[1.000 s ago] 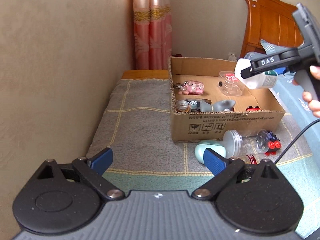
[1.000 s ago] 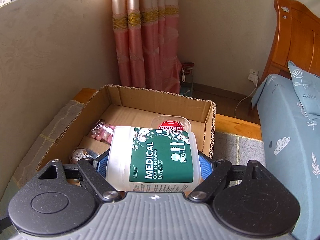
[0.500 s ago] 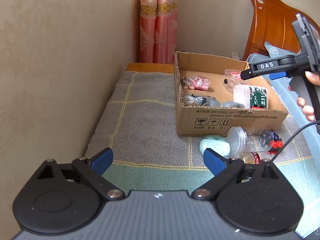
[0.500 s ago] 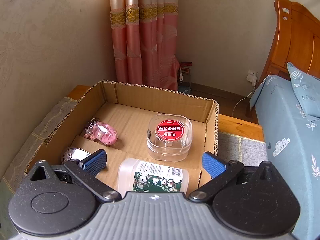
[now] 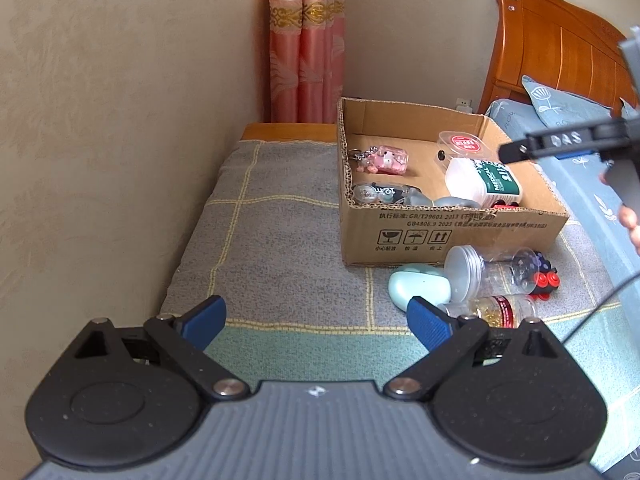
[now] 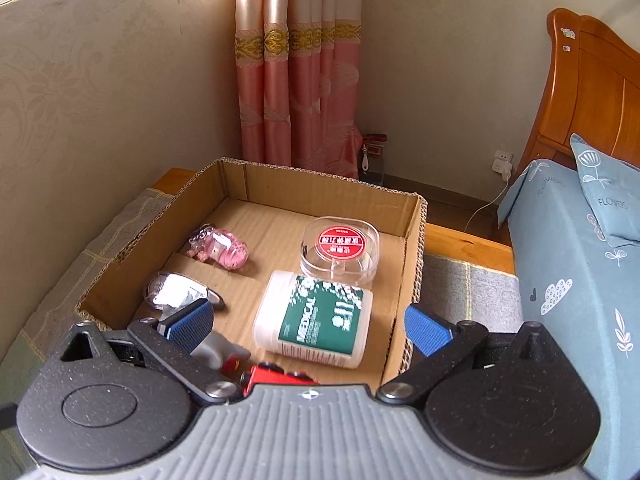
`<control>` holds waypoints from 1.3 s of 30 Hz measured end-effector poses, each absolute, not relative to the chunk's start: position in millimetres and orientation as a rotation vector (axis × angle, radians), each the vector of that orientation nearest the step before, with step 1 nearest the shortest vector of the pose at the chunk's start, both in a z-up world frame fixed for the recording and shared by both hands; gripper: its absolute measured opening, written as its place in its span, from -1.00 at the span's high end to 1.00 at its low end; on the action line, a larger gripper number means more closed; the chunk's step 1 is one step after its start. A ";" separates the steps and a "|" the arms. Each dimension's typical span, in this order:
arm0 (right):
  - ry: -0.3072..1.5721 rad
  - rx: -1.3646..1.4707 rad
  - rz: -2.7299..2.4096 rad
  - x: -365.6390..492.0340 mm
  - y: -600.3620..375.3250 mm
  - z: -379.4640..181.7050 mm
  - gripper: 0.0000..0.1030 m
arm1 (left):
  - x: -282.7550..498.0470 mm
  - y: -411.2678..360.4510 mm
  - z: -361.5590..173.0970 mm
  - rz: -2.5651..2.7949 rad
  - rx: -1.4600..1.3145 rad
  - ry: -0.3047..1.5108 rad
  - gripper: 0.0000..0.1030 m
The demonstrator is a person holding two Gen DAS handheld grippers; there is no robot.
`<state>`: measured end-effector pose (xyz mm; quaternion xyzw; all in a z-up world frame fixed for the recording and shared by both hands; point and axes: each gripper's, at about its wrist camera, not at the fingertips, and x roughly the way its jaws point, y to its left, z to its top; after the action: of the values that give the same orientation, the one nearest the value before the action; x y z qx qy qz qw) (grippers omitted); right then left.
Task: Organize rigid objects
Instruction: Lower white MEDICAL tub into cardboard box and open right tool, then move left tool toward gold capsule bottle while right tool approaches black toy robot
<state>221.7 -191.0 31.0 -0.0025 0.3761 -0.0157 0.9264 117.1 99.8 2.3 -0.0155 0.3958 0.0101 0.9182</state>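
A white cotton-swab tub (image 6: pixel 316 318) with a green label lies on its side in the cardboard box (image 6: pixel 416 240), also seen as the tub (image 5: pixel 480 182) in the box (image 5: pixel 452 232). My right gripper (image 6: pixel 308 326) hangs open above the box's near part, nothing between its blue pads; its finger (image 5: pixel 556 142) shows from the left wrist view. My left gripper (image 5: pixel 316 322) stands open and empty over the blanket. In front of the box lie a mint case (image 5: pixel 418 286), a clear jar (image 5: pixel 492 270), a small bottle (image 5: pixel 502 310) and a red-and-black toy (image 5: pixel 544 278).
Inside the box are a pink keychain (image 6: pixel 222 250), a clear red-labelled container (image 6: pixel 340 250), a silvery item (image 6: pixel 176 294), a grey piece (image 6: pixel 218 348) and a red toy (image 6: pixel 280 376). A wall runs along the left. A bed with blue bedding (image 6: pixel 572 260) is on the right.
My right gripper opened and let go of the cotton-swab tub, which dropped into the box and now lies on its side. The right gripper drew back. The left gripper stayed put.
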 end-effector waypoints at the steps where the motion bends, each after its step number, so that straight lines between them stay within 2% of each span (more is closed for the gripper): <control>1: 0.766 -0.007 -0.030 215.2 -191.6 31.5 -1.00 | 117.1 99.6 2.3 0.020 -0.032 0.814 -0.88; 12: 0.741 -0.042 -0.104 144.2 -192.3 4.3 -1.00 | 118.7 90.8 -3.1 -0.013 -0.042 0.830 -0.88; 20: 0.793 -0.004 -0.190 106.3 -201.2 -34.6 -1.00 | 121.2 79.0 -6.8 -0.050 -0.031 0.845 -0.88; 39: 0.819 -0.040 -0.077 105.8 -162.7 -64.2 -1.00 | 121.4 43.2 -18.7 -0.132 0.019 0.895 -0.88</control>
<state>105.8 -162.7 -64.2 -0.0194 0.3981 -0.0373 0.9164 121.4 43.2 -18.7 0.0090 0.4325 -0.0636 0.8993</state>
